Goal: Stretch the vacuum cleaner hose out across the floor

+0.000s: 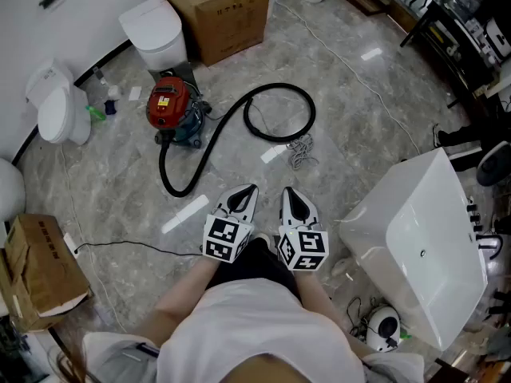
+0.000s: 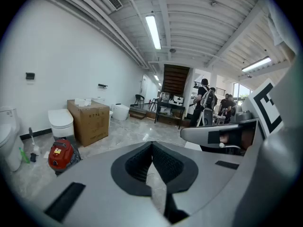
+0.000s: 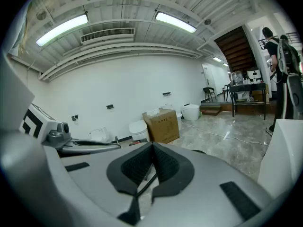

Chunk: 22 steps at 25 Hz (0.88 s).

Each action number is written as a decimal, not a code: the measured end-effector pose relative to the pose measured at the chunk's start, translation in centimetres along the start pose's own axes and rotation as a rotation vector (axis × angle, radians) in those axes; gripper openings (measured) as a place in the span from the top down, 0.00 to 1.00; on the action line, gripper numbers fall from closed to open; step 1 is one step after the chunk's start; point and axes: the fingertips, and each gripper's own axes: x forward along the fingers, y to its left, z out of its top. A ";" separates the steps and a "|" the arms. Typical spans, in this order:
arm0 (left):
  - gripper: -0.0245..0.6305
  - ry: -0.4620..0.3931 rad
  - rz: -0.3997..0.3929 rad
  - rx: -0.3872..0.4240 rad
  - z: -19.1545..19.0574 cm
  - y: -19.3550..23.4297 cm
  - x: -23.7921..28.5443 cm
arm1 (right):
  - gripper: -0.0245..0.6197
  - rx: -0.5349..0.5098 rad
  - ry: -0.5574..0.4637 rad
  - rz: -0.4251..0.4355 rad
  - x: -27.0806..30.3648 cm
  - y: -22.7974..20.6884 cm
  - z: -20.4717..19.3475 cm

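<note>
Two grippers: held side by side, low in front of the person, tips fwd & tilted a bit down; not touching each other.
L jaws: left gripper [image 1: 247, 190] clenched, pads together, nothing betw. them; same in left gripper view [image 2: 152, 144].
R jaws: right gripper [image 1: 289, 191] also clenched & empty; pads met in right gripper view [image 3: 152, 144].
Hose: black hose [image 1: 279, 86] lay on floor ahead of both tips, apart from them, untouched. One end at vac, a U-bend ahead-left of L tip, then a curled loop straight ahead of the pair.
Vac: red vacuum cleaner [image 1: 169, 106] ahead & left of L gripper, past the U-bend; seen low left in left gripper view [image 2: 60, 155].
Cable: pale cable coil [image 1: 301, 152] betw. R tip & hose loop, near both.
Tub: white tub [image 1: 431, 246] right of R gripper, tilted, well apart.
Box: cardboard box [image 1: 227, 14] far ahead, behind vac; white toilet [image 1: 156, 30] just left of it.
Floor: grey marbled tile [image 1: 359, 118].
</note>
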 end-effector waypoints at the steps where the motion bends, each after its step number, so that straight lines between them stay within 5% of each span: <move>1: 0.95 0.000 -0.001 0.001 0.0 -0.1 0.0 | 0.94 0.000 -0.001 0.000 -0.1 0.0 0.0; 22: 0.95 -0.005 -0.028 0.027 -1.4 -4.2 1.4 | 0.94 0.036 -0.068 0.013 -2.9 -2.8 -0.9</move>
